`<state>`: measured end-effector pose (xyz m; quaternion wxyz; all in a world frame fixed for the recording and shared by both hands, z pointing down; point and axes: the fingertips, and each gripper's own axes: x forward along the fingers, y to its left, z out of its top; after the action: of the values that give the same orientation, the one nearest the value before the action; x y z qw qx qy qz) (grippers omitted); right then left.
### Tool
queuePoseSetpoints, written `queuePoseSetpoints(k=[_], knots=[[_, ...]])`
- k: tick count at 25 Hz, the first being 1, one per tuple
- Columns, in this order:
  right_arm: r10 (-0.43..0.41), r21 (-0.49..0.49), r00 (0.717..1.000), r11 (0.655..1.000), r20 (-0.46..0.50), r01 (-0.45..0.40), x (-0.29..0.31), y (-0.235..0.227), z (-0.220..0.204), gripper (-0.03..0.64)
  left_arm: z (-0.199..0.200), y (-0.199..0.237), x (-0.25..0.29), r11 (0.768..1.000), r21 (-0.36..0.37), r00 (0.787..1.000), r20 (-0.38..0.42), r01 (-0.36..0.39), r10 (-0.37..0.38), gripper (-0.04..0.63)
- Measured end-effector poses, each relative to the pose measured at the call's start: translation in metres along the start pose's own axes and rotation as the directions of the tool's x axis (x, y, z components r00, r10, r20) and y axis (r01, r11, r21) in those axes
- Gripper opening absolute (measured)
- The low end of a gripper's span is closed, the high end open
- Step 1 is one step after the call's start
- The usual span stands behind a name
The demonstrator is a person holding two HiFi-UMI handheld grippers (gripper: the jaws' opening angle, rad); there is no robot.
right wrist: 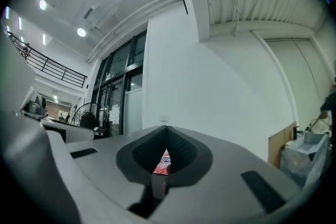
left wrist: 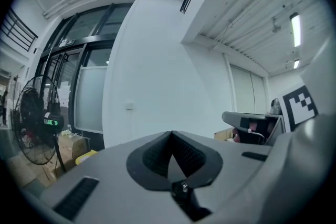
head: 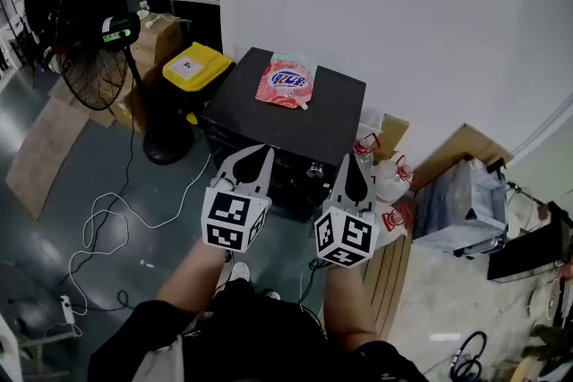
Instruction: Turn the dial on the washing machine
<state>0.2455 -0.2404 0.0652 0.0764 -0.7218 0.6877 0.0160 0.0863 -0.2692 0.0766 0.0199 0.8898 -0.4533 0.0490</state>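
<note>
I hold my left tongs (head: 253, 164) and right tongs (head: 351, 176) side by side in the air, both clenched with nothing in them. The dial (head: 315, 170) sits on the front of the black washer (head: 309, 123), showing between the two tongs and untouched. A red pouch (head: 286, 83) lies on the washer's top.

Open space before dial (head: 315, 170), jugs (head: 387, 181) seemingly crowding right
</note>
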Motion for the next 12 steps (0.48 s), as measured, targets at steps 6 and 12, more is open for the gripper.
queuePoseSetpoints(k=[6, 12], knots=[[0.01, -0.003, 1.0, 1.0, 0.008, -0.01, -0.0014, 0.0045, 0.0035, 0.0, 0.0015, -0.0041, -0.003, 1.0, 0.002, 1.0, 0.004, 0.009, -0.009, 0.008], [0.007, -0.006, 1.0, 1.0, 0.015, -0.006, -0.001, 0.0028, 0.0069, 0.0, 0.0034, -0.006, -0.0021, 1.0, 0.001, 1.0, 0.008, 0.012, -0.012, 0.008]])
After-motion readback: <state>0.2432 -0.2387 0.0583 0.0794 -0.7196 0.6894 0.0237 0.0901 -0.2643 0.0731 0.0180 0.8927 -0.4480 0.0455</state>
